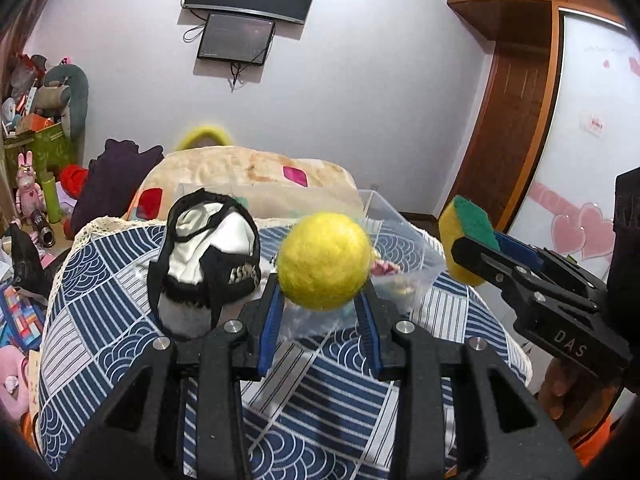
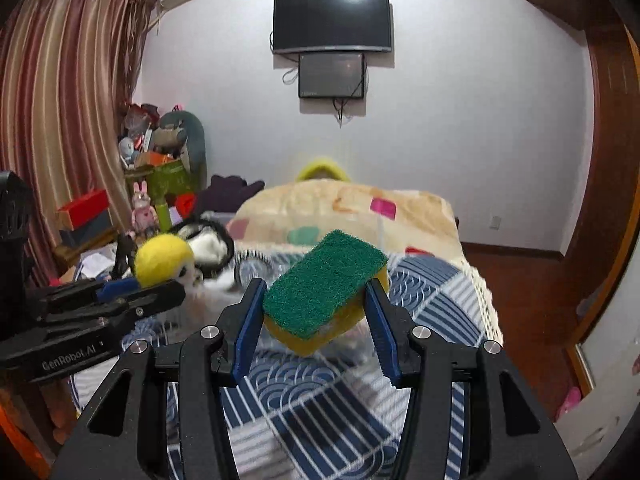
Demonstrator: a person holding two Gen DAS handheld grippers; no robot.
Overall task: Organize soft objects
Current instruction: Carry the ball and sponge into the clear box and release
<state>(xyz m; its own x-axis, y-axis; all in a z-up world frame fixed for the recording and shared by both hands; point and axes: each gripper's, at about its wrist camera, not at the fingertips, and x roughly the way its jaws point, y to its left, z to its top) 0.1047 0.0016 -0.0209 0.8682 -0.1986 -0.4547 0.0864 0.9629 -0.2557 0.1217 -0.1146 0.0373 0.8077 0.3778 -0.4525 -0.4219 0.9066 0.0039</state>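
My left gripper (image 1: 320, 304) is shut on a fuzzy yellow ball (image 1: 325, 261) and holds it above the clear plastic box (image 1: 394, 216). My right gripper (image 2: 316, 316) is shut on a yellow sponge with a green scrub top (image 2: 326, 284), also in the air over the table. The sponge (image 1: 468, 236) and right gripper (image 1: 486, 246) show at the right of the left wrist view. The ball (image 2: 162, 260) and left gripper (image 2: 132, 288) show at the left of the right wrist view. A black and white soft cap (image 1: 208, 256) lies on the table left of the box.
The table wears a blue and white patterned cloth (image 1: 120, 320). Behind it is a bed with a beige blanket (image 1: 248, 172). Cluttered toys and boxes (image 1: 36, 152) stand at the left. A wooden wardrobe (image 1: 520, 80) is at the right.
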